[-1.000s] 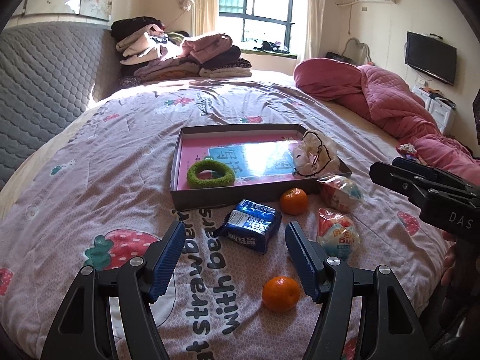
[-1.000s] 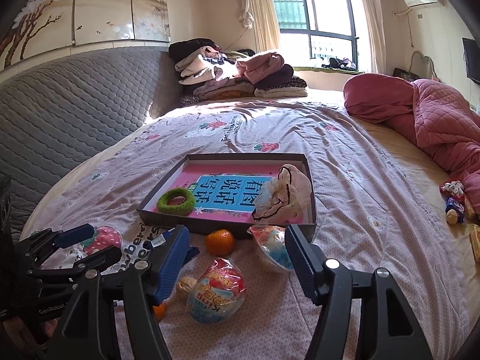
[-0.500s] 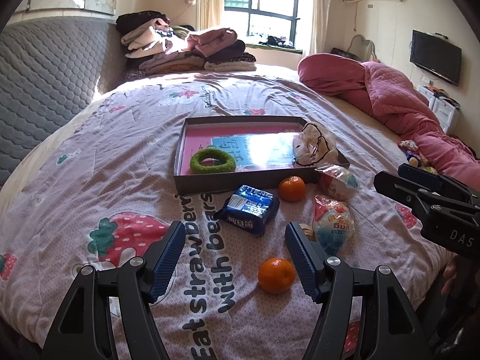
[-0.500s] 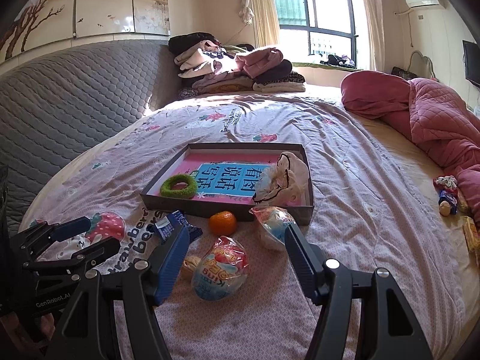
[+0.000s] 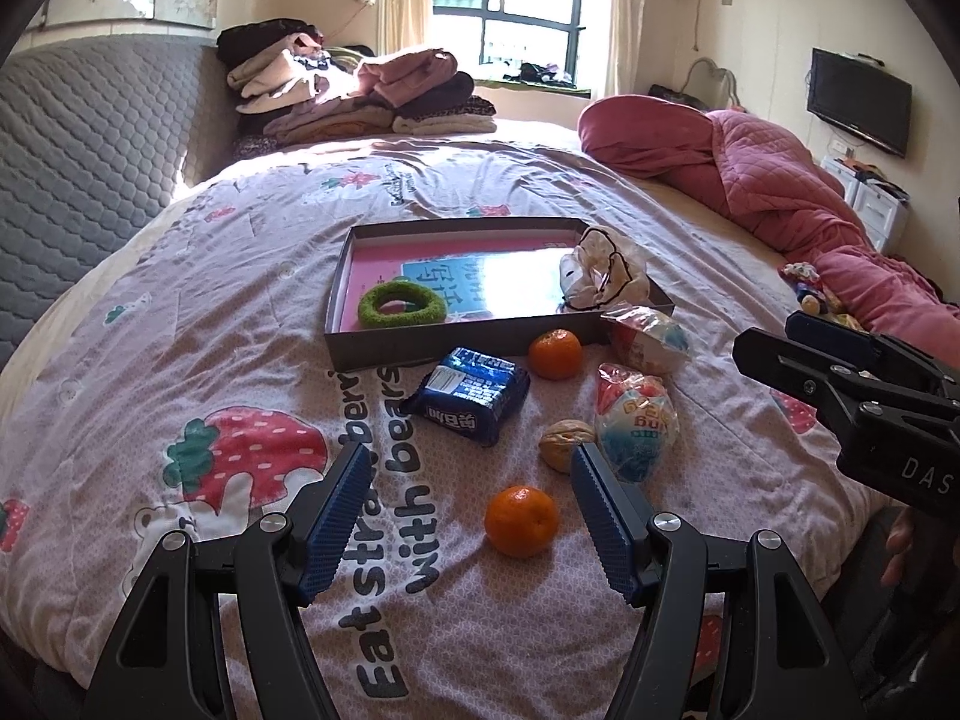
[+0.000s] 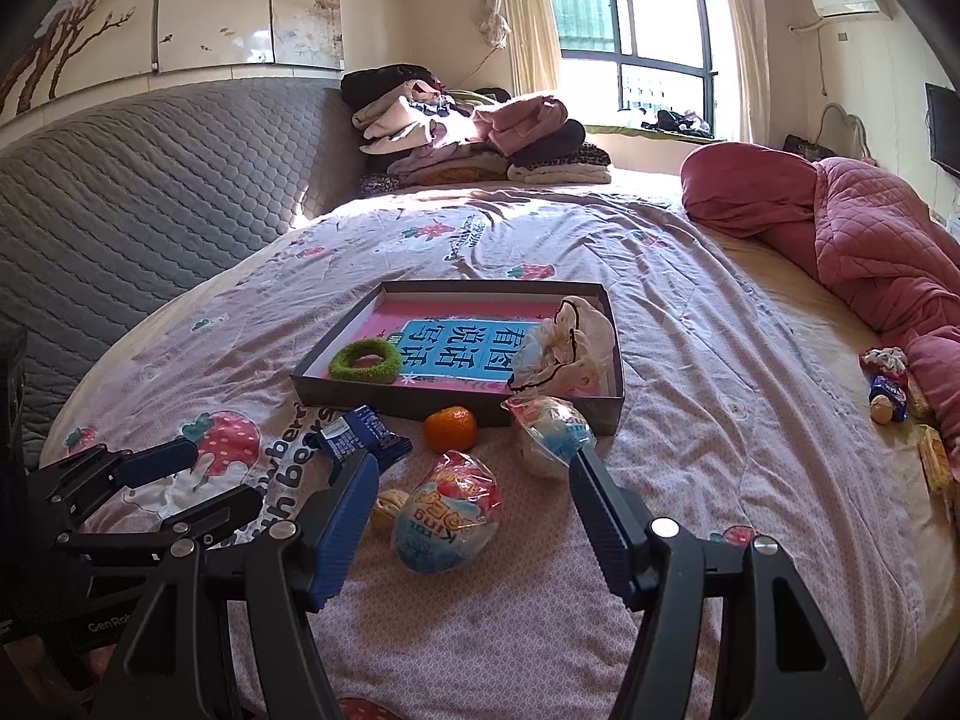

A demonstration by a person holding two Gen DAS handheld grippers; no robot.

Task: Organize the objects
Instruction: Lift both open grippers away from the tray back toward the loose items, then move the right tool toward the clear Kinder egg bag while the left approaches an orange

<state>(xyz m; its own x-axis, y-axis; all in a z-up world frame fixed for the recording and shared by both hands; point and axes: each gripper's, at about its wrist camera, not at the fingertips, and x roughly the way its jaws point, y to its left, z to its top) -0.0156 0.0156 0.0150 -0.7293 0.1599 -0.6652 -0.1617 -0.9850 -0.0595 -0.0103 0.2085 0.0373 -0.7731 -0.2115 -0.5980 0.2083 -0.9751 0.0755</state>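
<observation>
A shallow grey tray (image 5: 372, 351) (image 6: 618, 402) with a pink and blue sheet lies on the bed; a green ring (image 5: 401, 308) (image 6: 365, 360) and a crumpled bag (image 5: 603, 273) (image 6: 567, 348) lie in it. In front of the tray lie a blue packet (image 5: 468, 393) (image 6: 360, 435), two oranges (image 5: 555, 354) (image 5: 521, 521) (image 6: 450, 428), a walnut (image 5: 564, 443) (image 6: 390, 507) and two wrapped egg toys (image 5: 636, 429) (image 5: 648, 339) (image 6: 447, 519) (image 6: 549, 432). My left gripper (image 5: 468, 462) is open over the near orange. My right gripper (image 6: 474, 468) is open above the nearer egg toy.
Folded clothes (image 5: 348, 93) are stacked at the bed's far end by a grey padded headboard (image 6: 120, 180). A pink quilt (image 5: 750, 168) lies at the right, with small snacks (image 6: 888, 384) beside it. The bed's near edge runs just below the grippers.
Both views have drawn back a little from the tray. The walnut now shows beside the left gripper's right finger. Both grippers stay open, and no object has moved.
</observation>
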